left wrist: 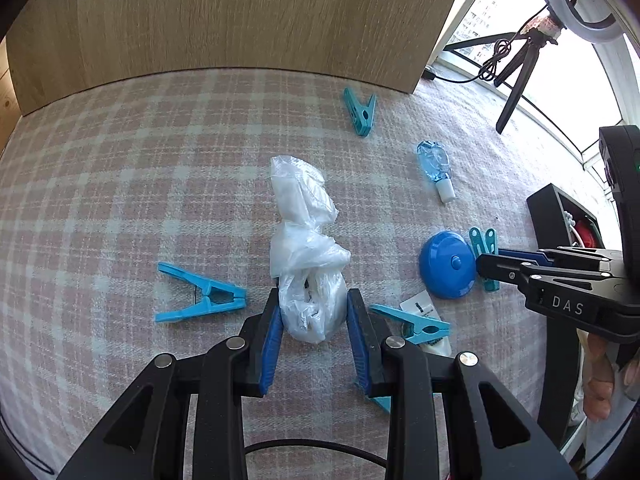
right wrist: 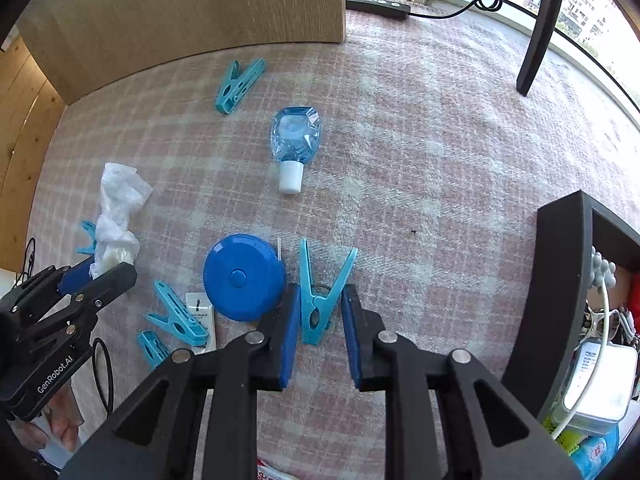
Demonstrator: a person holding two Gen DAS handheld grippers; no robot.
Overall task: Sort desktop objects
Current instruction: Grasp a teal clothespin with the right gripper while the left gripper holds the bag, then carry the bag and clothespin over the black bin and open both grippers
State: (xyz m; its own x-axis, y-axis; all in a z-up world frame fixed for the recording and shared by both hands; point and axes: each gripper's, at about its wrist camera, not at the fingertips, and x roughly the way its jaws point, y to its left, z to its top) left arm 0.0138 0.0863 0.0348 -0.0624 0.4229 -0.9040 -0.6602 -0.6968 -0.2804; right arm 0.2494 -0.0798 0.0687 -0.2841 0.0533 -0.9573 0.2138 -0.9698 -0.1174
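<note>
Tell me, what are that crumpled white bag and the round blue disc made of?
Crumpled bag: thin translucent plastic film, judging by its glossy wrinkles. Round blue disc: apparently hard moulded plastic, smooth with a soft sheen and a centre button.

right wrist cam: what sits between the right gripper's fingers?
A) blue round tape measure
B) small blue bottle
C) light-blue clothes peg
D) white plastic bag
C: the light-blue clothes peg lies between the right gripper fingers; the tape measure sits just left of them, the bottle farther up the cloth.
</note>
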